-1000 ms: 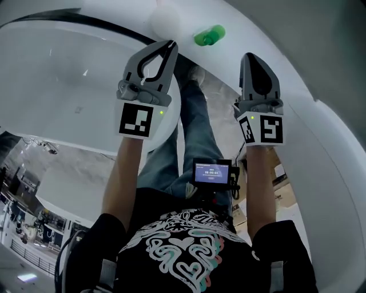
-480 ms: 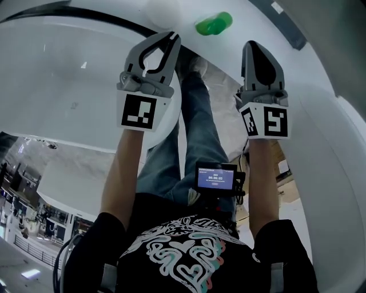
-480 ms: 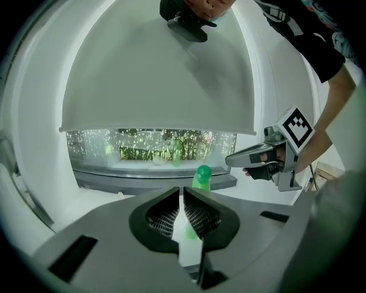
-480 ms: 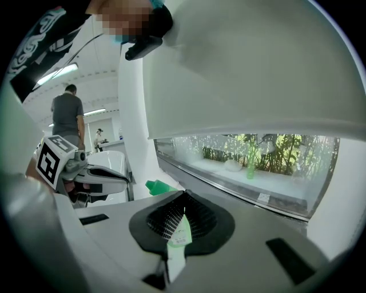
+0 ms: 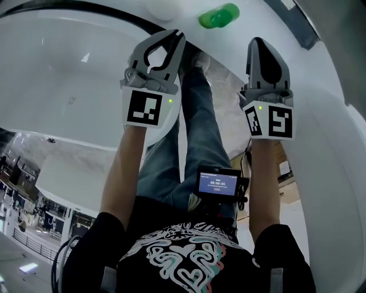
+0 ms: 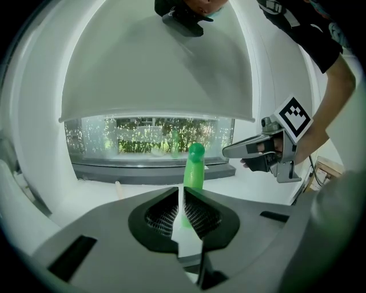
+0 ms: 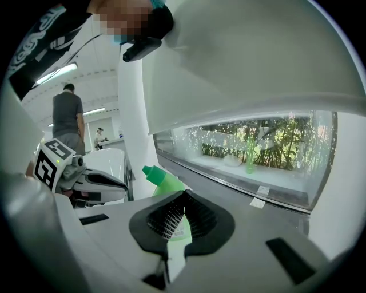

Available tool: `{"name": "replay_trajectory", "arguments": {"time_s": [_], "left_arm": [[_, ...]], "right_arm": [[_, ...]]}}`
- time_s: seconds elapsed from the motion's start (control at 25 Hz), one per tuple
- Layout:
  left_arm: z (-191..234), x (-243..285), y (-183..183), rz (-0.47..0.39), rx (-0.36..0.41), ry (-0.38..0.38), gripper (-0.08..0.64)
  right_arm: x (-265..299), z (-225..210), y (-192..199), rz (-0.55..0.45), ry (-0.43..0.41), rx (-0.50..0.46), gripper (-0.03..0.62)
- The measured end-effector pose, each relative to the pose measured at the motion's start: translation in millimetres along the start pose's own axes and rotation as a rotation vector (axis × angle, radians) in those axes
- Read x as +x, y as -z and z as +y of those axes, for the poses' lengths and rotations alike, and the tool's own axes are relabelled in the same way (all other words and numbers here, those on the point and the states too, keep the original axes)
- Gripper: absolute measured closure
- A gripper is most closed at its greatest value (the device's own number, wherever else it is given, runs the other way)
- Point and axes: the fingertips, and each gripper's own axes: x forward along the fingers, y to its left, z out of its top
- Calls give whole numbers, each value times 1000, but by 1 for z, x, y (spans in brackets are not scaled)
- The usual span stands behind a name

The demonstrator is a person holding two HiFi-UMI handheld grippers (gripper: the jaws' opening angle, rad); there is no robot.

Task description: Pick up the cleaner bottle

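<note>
I hold my left gripper [image 5: 174, 38] and right gripper [image 5: 257, 43] side by side, well apart. My left fingers [image 5: 166, 54] meet at their tips. The green cleaner bottle [image 5: 218, 16] sits on the white worktop [image 5: 243, 26] beyond both fingertips, between them, touching neither.

White glossy curved desk [image 5: 57, 74]; long low window [image 6: 148, 134] behind it, green bamboo foliage [image 7: 286, 137] beyond glass. White curved panel [image 6: 154, 74] overhangs window. Pale marbled floor [image 5: 226, 94] below. Strip light [image 7: 57, 73] on ceiling, white column [image 7: 132, 126], person [image 7: 67, 114] standing far back.
</note>
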Motion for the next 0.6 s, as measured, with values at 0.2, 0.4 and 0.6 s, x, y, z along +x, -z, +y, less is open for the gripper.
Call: {"name": "replay_trajectory", "arguments": {"time_s": [0.2,0.4,0.6], "left_arm": [[-11,8,6,25,37,20,540],[-22,17,13,35,65,38,540],[-30,28,25,52,21,41,518]], "right_arm": [[1,-1,5,-3,2,7,565],[4,-2,12,-5,-10,31,565],[10,-7,19,7,-22,38,565]]}}
